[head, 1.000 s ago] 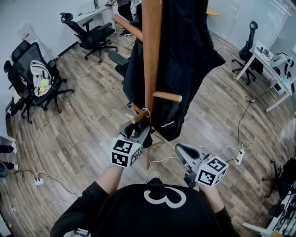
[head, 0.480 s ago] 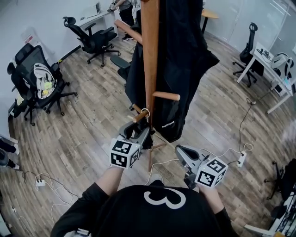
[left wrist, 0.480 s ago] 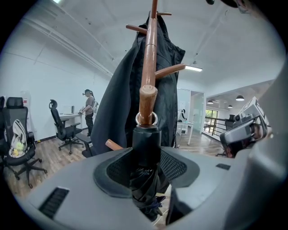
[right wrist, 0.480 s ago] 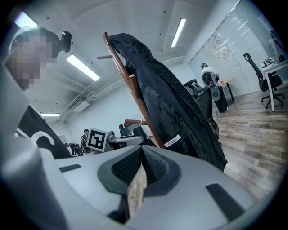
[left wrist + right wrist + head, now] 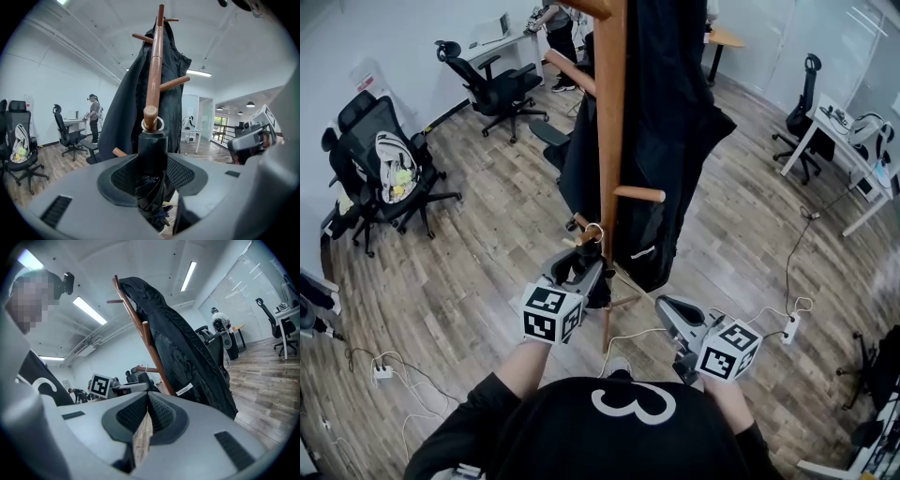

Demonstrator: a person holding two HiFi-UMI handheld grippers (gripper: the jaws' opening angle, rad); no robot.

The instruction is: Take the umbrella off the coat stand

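Note:
The wooden coat stand [image 5: 609, 122] rises ahead with a black coat [image 5: 675, 141] draped over it. A folded black umbrella [image 5: 151, 187] hangs by its metal ring [image 5: 152, 124] from a low peg [image 5: 584, 236] on the stand's near side. My left gripper [image 5: 586, 270] is shut on the umbrella's black handle [image 5: 152, 150], just below the peg. In the left gripper view the ring circles the peg's tip. My right gripper [image 5: 667, 309] hangs lower right of the stand with its pads together and nothing between them, seen likewise in the right gripper view [image 5: 147, 401].
Other pegs [image 5: 639, 195] stick out of the pole above. Office chairs [image 5: 380, 169] stand at the left and back, desks [image 5: 839, 117] at the right. Cables and a power strip [image 5: 787, 328] lie on the wood floor. A person [image 5: 93, 117] stands at a far desk.
My left gripper has risen slightly with the umbrella, its ring still round the peg. The right gripper has stayed put.

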